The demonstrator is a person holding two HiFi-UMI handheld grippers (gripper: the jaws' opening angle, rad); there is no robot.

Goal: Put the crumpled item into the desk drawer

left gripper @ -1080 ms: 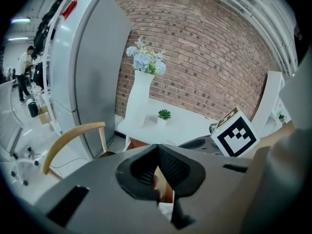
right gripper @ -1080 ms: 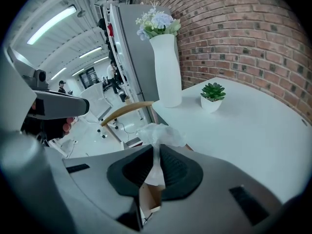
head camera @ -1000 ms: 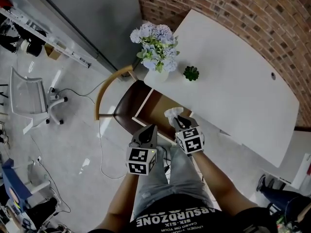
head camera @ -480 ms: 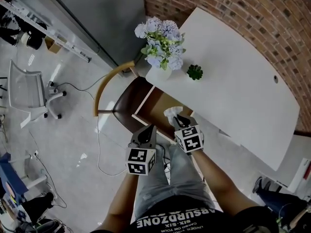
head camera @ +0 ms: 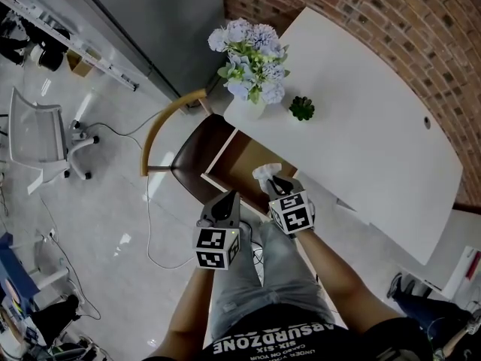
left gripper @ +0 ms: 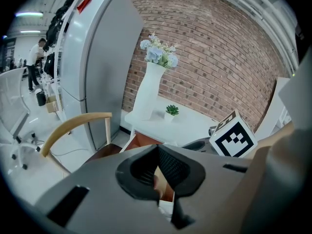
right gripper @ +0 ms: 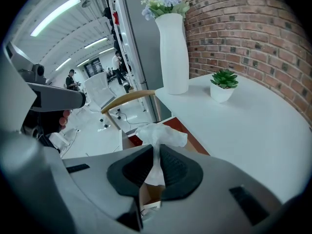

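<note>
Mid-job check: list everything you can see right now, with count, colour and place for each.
crumpled white tissue: one, white, pinched over the open drawer
open wooden desk drawer: one, brown, pulled out at the desk's near edge
long white desk: one, white, along the brick wall
red brick wall: one, red-brown, behind the desk
tall white vase of pale blue flowers: one, at the desk's left end
small green potted plant: one, on the desk beside the vase
wooden chair with curved backrest: one, tan back, dark seat, left of the drawer
white office chair: one, far left
left gripper: grey, jaw tips together, empty
right gripper: grey, shut on the tissue
</note>
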